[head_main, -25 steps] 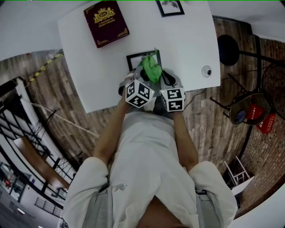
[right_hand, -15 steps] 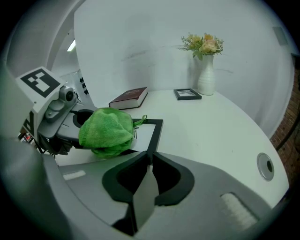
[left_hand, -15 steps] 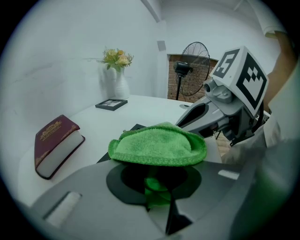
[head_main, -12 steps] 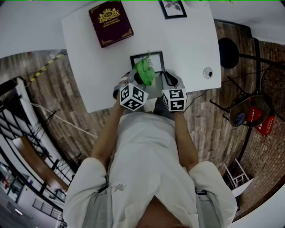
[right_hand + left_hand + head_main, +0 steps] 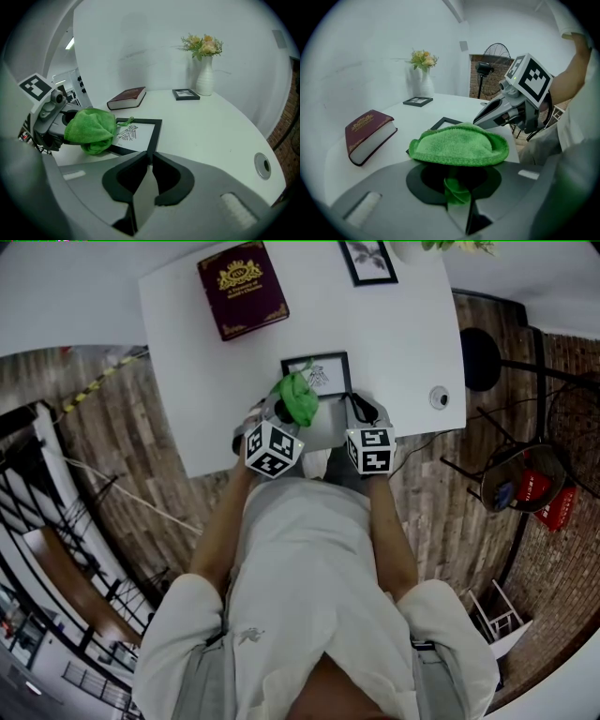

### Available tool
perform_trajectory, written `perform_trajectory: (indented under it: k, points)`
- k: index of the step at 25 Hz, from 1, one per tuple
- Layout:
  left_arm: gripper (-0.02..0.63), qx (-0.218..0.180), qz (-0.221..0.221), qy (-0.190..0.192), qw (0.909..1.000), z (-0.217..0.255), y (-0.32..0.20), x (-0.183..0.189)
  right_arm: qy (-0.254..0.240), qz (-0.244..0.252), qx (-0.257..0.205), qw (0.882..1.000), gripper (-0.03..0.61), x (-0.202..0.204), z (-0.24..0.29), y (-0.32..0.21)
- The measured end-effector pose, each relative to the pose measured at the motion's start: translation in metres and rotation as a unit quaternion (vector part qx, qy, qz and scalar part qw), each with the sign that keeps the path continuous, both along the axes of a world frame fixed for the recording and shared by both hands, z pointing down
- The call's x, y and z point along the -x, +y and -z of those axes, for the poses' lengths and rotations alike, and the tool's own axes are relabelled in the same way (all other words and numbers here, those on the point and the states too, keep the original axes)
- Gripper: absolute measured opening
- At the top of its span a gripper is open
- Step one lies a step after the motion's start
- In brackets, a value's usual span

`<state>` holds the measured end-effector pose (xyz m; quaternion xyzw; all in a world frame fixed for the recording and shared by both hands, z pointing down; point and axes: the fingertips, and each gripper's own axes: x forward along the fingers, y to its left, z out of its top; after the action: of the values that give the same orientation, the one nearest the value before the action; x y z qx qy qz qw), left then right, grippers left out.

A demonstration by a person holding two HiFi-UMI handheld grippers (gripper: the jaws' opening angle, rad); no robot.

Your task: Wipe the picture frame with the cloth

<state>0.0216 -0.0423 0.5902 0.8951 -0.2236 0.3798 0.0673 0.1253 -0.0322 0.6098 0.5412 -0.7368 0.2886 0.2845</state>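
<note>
A black picture frame with an insect drawing lies flat on the white table. My left gripper is shut on a green cloth, which bulges over the jaws. The cloth rests over the frame's near left corner. In the right gripper view the frame shows its drawing, with the cloth at its left edge. My right gripper is shut on the frame's near right corner, its jaws meeting on the black moulding.
A maroon book lies at the table's far left. A smaller framed picture and a white vase of flowers stand at the back. A round cable grommet sits by the right edge. A black stool stands beyond it.
The left gripper has drawn the cloth across the frame from its right part to its near left corner. The drawing is now uncovered. The right gripper has kept its place.
</note>
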Motion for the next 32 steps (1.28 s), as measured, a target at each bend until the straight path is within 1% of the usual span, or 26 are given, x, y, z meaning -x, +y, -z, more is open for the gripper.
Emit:
perform_trajectory:
  k: [14, 18, 21, 23, 26, 29, 32]
  points:
    - [0.089, 0.011, 0.032, -0.001, 0.9994, -0.003, 0.003, 0.036, 0.011, 0.003, 0.007, 1.0, 0.038, -0.001, -0.002, 0.0]
    - [0.089, 0.012, 0.042, 0.002, 0.9991, -0.002, 0.002, 0.042, 0.015, 0.003, 0.009, 1.0, 0.04, -0.001, -0.002, -0.001]
    - [0.089, 0.014, 0.058, 0.009, 0.9982, 0.002, 0.0, 0.051, 0.02, 0.004, 0.005, 1.0, 0.039, -0.002, 0.003, -0.001]
    - [0.089, 0.012, 0.074, 0.024, 0.9969, 0.008, -0.004, 0.058, 0.019, 0.008, -0.006, 1.0, 0.04, -0.002, 0.011, -0.001]
    - [0.089, 0.006, 0.096, 0.063, 0.9934, 0.026, -0.011, 0.064, 0.018, 0.021, -0.029, 0.999, 0.039, 0.0, 0.028, -0.001]
    - [0.089, -0.009, 0.11, 0.1, 0.9888, 0.048, -0.021, 0.066, 0.014, 0.034, -0.057, 0.998, 0.038, 0.004, 0.05, -0.006]
    - [0.089, -0.029, 0.117, 0.126, 0.9846, 0.071, -0.031, 0.066, 0.011, 0.045, -0.088, 0.995, 0.026, 0.01, 0.076, -0.012]
